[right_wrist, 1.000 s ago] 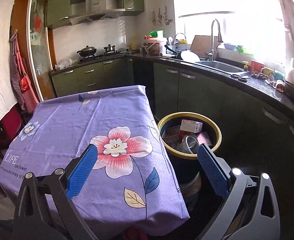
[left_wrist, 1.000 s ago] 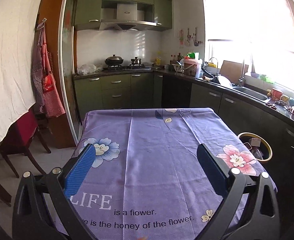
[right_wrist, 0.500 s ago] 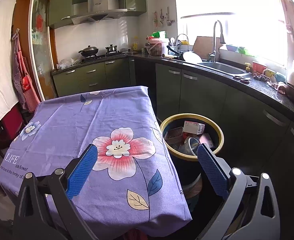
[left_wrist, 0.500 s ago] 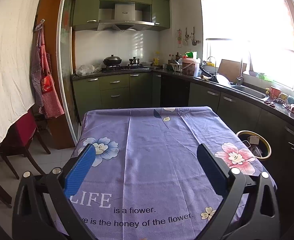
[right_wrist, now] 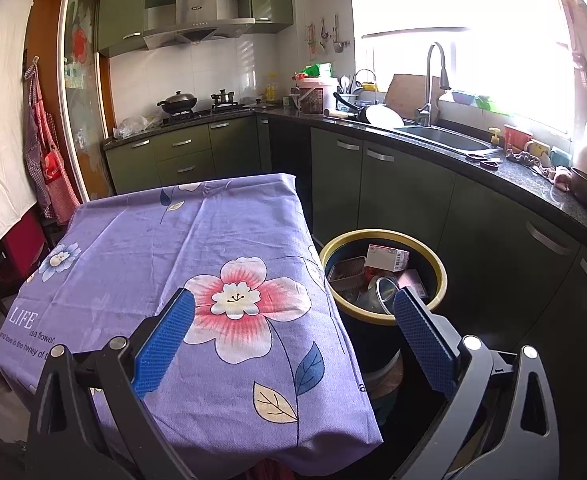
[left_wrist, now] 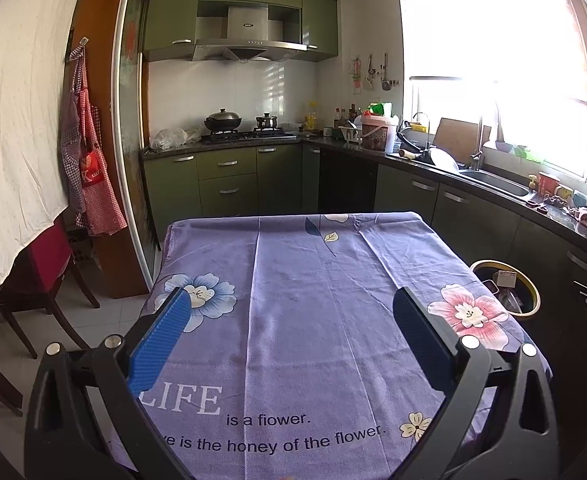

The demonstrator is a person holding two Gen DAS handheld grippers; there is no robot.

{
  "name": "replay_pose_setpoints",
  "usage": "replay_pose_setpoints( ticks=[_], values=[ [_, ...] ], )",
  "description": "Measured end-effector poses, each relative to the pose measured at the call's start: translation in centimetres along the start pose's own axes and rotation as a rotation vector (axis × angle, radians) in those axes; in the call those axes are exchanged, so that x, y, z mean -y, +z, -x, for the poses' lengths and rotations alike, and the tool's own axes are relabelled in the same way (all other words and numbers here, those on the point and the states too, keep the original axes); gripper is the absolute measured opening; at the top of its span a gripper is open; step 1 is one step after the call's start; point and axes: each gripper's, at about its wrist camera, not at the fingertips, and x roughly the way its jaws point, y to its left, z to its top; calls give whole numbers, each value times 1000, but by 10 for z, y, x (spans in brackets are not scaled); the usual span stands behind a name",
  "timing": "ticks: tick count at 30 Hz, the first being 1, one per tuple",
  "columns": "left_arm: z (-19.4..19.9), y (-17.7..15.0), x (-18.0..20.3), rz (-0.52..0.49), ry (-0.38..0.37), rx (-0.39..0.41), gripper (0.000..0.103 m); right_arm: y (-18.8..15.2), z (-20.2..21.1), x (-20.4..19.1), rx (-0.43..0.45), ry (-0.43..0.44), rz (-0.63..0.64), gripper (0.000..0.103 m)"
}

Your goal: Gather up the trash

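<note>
1. A kitchen tabletop (left_wrist: 313, 320) draped in a purple floral cloth fills the foreground of both wrist views; printed words including "LIFE" and "is a flower" run along its near edge, and nothing lies on the cloth.

2. Green cabinets (left_wrist: 229, 176) and a dark counter wrap the back and right walls, with a black wok (left_wrist: 222, 121) on the stove under a steel range hood (left_wrist: 247, 46), and a sink (right_wrist: 439, 138) with a tall tap below a sunlit window.

3. A dark trash bin (right_wrist: 383, 280) with a yellow rim stands on the floor just beside the tabletop's right edge, between the cloth and the cabinets. The collected trash sits inside it: a white carton (right_wrist: 387, 258) with a barcode on top, a metal can (right_wrist: 385, 290) beneath, and what looks like a clear plastic tray at the left, though glare and shadow blur the rest.

4. The left hand-held gripper (left_wrist: 291, 334) hovers above the near half of the cloth, its blue-padded fingers spread wide with nothing between them.

5. The right hand-held gripper (right_wrist: 293, 334) hangs over the tabletop's near right corner, jaws likewise spread and empty, its right finger overlapping the bin's rim in the right wrist view.

6. A red checked apron (left_wrist: 93, 184) hangs on the left wall beside a white sheet.
</note>
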Motion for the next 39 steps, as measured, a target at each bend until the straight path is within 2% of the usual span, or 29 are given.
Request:
replay_pose_setpoints(
  ticks=[39],
  values=[
    [-4,-4,8,-29,-17,-13,96,-1,-6,1,-9,10,2,98]
  ],
)
